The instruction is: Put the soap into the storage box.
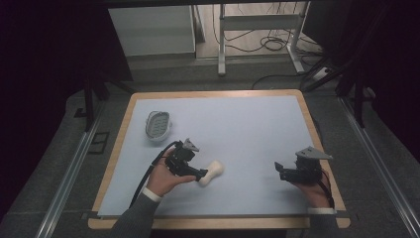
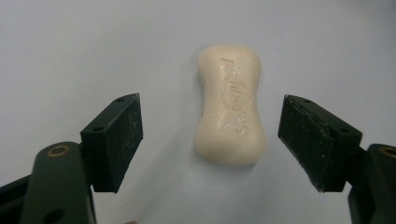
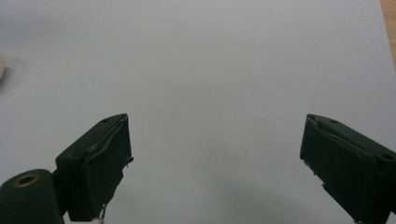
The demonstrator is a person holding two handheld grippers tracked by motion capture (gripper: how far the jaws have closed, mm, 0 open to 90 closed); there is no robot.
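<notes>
While the left claw [image 2: 210, 140] is spread wide with the soap bar [image 2: 229, 105] lying flat on the tabletop [image 1: 257, 124] between its jaws and not pinched, the slippery bar could be pushed away if squeezed crookedly.

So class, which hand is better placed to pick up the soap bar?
Left. The left tool has its open jaws on either side of the soap bar; the right tool sits apart.
</notes>
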